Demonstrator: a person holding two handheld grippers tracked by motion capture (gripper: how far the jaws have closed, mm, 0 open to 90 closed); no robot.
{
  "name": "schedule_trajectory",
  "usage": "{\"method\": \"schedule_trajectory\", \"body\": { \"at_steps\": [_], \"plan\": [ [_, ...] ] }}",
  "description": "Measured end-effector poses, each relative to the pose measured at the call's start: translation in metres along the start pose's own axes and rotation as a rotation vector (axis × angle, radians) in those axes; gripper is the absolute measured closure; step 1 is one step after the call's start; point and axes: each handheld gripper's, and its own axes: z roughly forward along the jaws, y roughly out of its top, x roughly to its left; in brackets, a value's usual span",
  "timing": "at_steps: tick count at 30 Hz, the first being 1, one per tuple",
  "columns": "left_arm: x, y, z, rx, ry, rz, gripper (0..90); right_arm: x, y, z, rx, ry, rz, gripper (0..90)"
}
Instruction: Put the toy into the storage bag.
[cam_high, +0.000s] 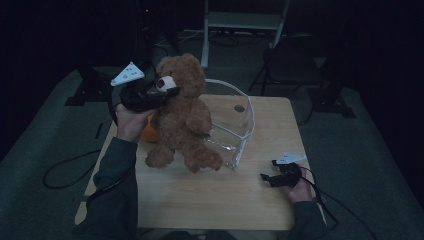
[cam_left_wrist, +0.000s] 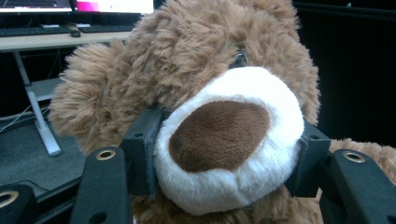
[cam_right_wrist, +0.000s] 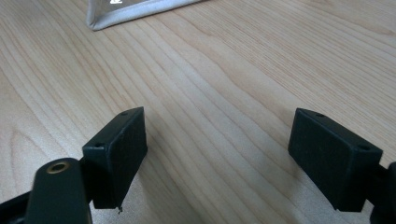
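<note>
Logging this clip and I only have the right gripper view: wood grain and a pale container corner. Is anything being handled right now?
Observer: Yes. The left gripper is shut on a brown teddy bear's white muzzle, one pad on each side.
Operator: Is the bear lying on the table?
Observer: No, it is upright, its feet at the wooden table, in front of a clear plastic bin.
Operator: And my own gripper?
Observer: The right gripper rests low at the table's right edge, jaws open, with nothing between them.
Operator: Anything else nearby?
Observer: Something orange sits behind the bear; I cannot tell what it is.
</note>
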Motion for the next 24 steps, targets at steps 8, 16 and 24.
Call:
{"method": "schedule_trajectory", "body": {
  "at_steps": [8, 16, 24],
  "plan": [
    [0.001, 0.008, 0.005, -0.013, -0.006, -0.005, 41.0, 0.0, 0.0, 0.0, 0.0, 0.0, 0.0, 18.6],
    [0.002, 0.012, 0.009, -0.018, -0.008, -0.008, 41.0, 0.0, 0.0, 0.0, 0.0, 0.0, 0.0, 18.6],
    [0.003, 0.02, 0.013, -0.017, -0.005, -0.005, 41.0, 0.0, 0.0, 0.0, 0.0, 0.0, 0.001, 18.6]
  ]
}}
